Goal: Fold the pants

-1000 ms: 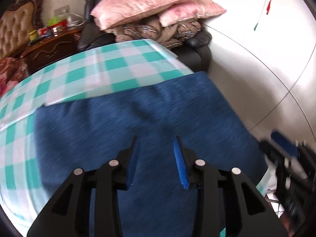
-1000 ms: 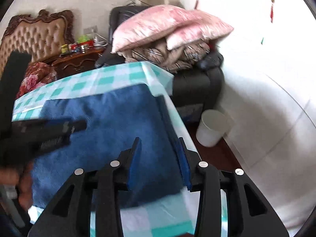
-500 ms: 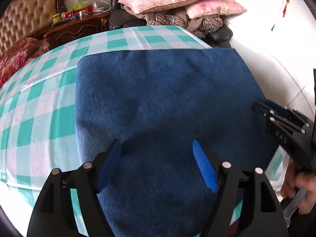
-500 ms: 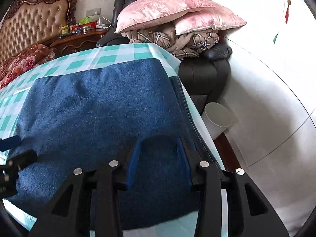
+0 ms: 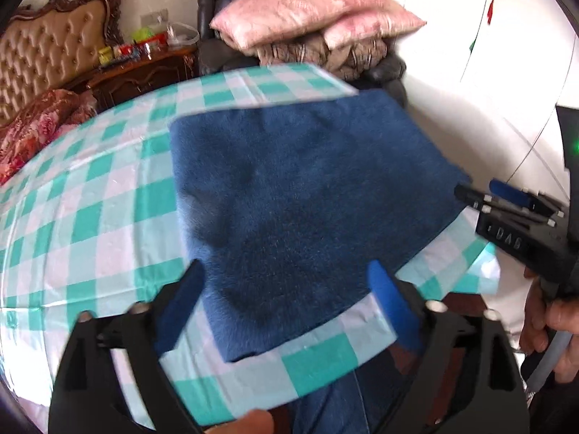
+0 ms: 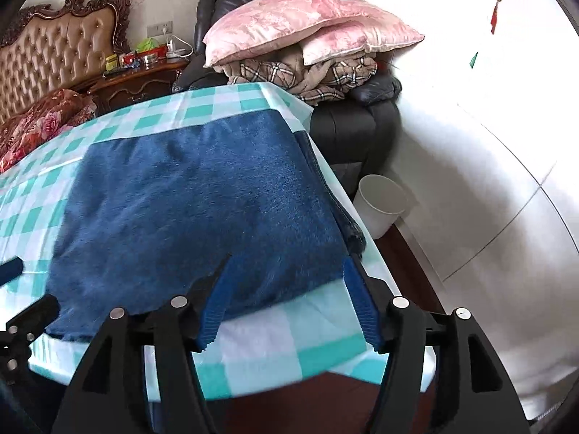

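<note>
The blue pants (image 5: pixel 307 199) lie folded into a flat rectangle on the green-and-white checked tablecloth (image 5: pixel 90 217). My left gripper (image 5: pixel 284 267) hovers over their near edge. Its jaws are opening wide, and nothing is pinched between them. My right gripper (image 6: pixel 287 258) hangs over the pants' (image 6: pixel 202 199) near right corner. Its jaws are opening too, with the pads clear of the cloth. In the left wrist view the right gripper (image 5: pixel 488 199) shows at the pants' right edge, held by a hand (image 5: pixel 550 322).
The table's near edge (image 6: pixel 325 354) and right edge drop to a dark floor. A white bin (image 6: pixel 381 206) stands beside a dark armchair (image 6: pixel 347 133) piled with pink pillows (image 6: pixel 307 21). A wooden nightstand (image 6: pixel 137 83) and a tufted headboard (image 6: pixel 54 58) are behind.
Both grippers have widened and drawn back toward the table's near edge. The bulge of pants between the right fingers half a second ago now lies flat.
</note>
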